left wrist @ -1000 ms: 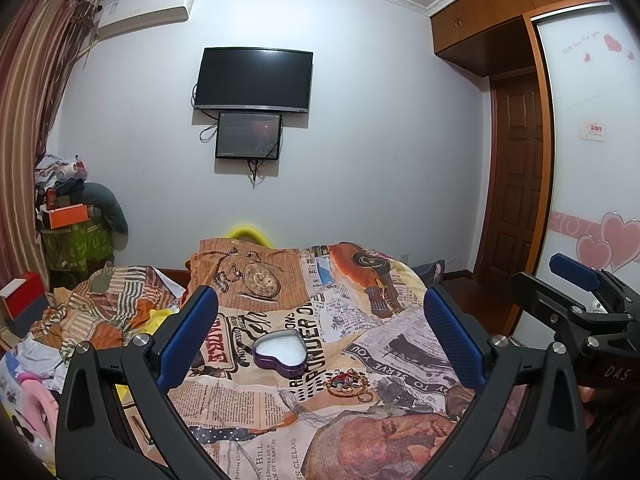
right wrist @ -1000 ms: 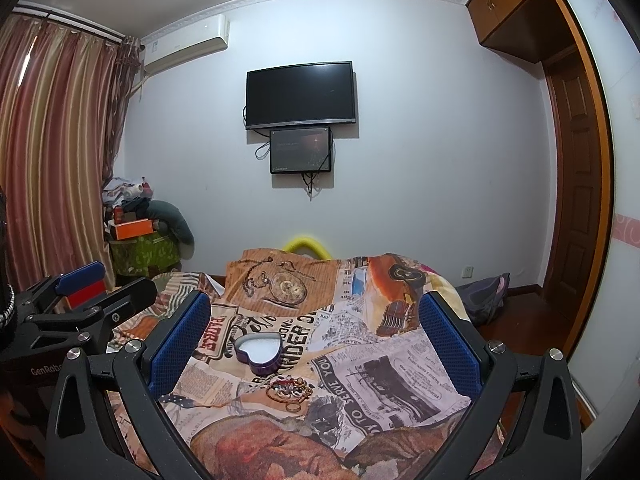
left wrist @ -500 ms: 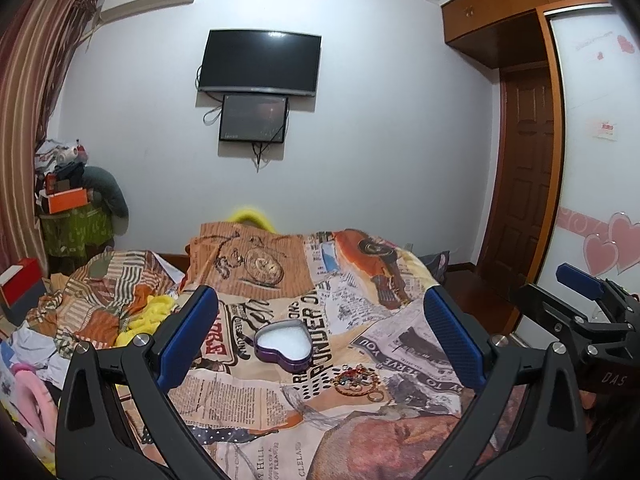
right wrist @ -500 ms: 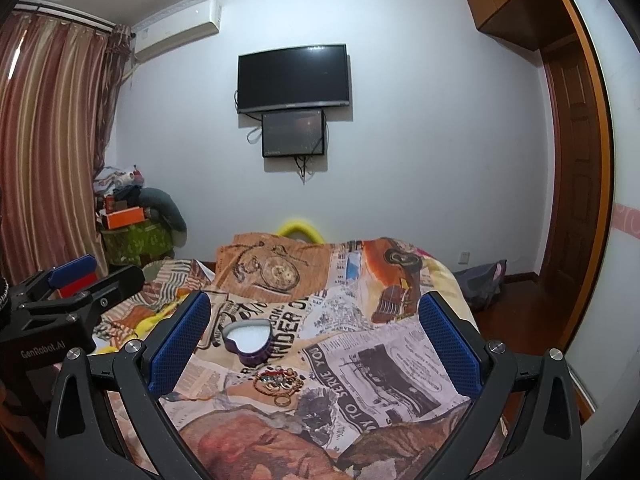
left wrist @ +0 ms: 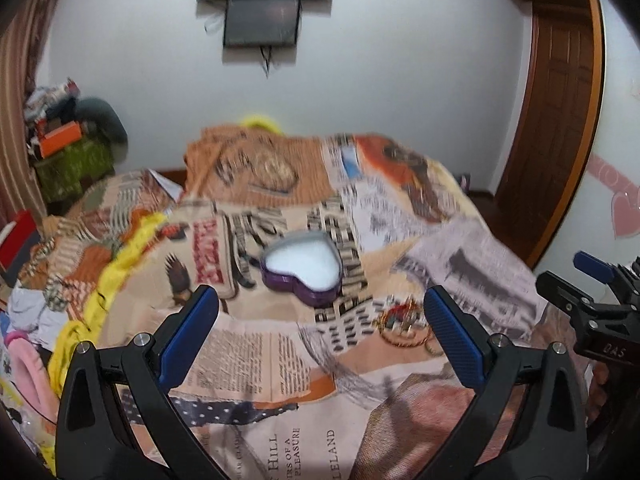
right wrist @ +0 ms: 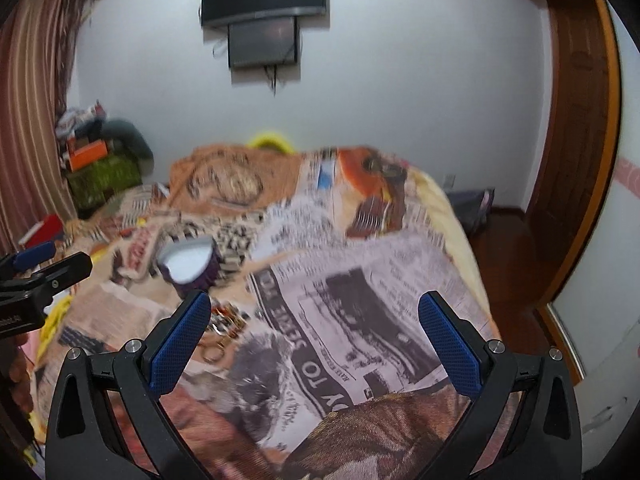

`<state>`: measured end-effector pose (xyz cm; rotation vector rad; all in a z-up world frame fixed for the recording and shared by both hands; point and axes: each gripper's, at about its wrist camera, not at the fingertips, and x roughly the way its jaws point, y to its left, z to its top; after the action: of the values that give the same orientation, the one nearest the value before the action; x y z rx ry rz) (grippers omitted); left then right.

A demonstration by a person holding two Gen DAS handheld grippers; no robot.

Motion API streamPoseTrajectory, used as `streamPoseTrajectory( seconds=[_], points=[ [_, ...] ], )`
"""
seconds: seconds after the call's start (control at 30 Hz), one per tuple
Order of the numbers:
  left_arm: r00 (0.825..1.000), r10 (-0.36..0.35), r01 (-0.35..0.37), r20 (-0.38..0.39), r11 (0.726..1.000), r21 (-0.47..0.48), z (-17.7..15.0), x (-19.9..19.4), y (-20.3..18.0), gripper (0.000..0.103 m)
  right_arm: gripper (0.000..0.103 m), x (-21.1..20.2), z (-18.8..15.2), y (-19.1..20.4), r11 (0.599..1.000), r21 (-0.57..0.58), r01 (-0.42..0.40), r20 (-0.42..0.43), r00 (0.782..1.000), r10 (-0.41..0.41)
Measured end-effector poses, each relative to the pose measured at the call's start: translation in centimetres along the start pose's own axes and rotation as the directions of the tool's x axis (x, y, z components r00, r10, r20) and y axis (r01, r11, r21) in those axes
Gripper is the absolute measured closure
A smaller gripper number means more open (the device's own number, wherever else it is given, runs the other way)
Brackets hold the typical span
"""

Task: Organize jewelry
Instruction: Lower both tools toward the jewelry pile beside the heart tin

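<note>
Two grippers, both with jaws spread wide and nothing between them. Left gripper [left wrist: 320, 332]: above the bed, the heart-shaped box lying just beyond its gap. Right gripper [right wrist: 314, 330]: above the bed to the right of the box, its left finger [right wrist: 180, 344] partly covering the jewelry in its own view.

Heart-shaped box [left wrist: 302, 266]: purple wall, pale lining, open, no lid in view, seated on the newspaper-print bedspread [left wrist: 256, 364]. Appears empty; motion blur prevents certainty.

Jewelry [left wrist: 404, 324]: small tangle of gold rings or bangles with red parts, on the bedspread just in front and to the right of the box, not touching it. Individual pieces too blurred to count.

Step in hand, judged: approach to the first pick-up. Advice: bring one gripper down over a single loop, close on its rim rather than on the whole tangle, avoid pinching the cloth, lift clear before crossing to the box.
</note>
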<state>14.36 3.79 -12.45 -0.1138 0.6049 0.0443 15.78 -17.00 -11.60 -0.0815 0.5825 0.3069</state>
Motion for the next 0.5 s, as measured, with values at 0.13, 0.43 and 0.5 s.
streamPoseTrajectory(
  seconds=[0.13,0.43,0.5],
  points=[
    [0.995,-0.051,0.053,-0.088,0.998,0.017,-0.6,2.6,-0.1,0.006,0.013,2.3,0.0,-0.4,0.998,-0.044,-0.045,-0.076,0.996,0.042],
    [0.968,-0.101,0.115,-0.229,0.992,0.047,-0.8,7.7,-0.8,0.032,0.044,7.2,1.0,-0.8,0.975,-0.043,-0.219,-0.231,0.951,0.204],
    [0.963,-0.116,0.131,-0.244,0.99,0.044,-0.7,8.3,-0.8,0.036,0.048,8.4,1.2,-0.6,0.966,-0.037,-0.256,-0.27,0.933,0.237]
  ],
)
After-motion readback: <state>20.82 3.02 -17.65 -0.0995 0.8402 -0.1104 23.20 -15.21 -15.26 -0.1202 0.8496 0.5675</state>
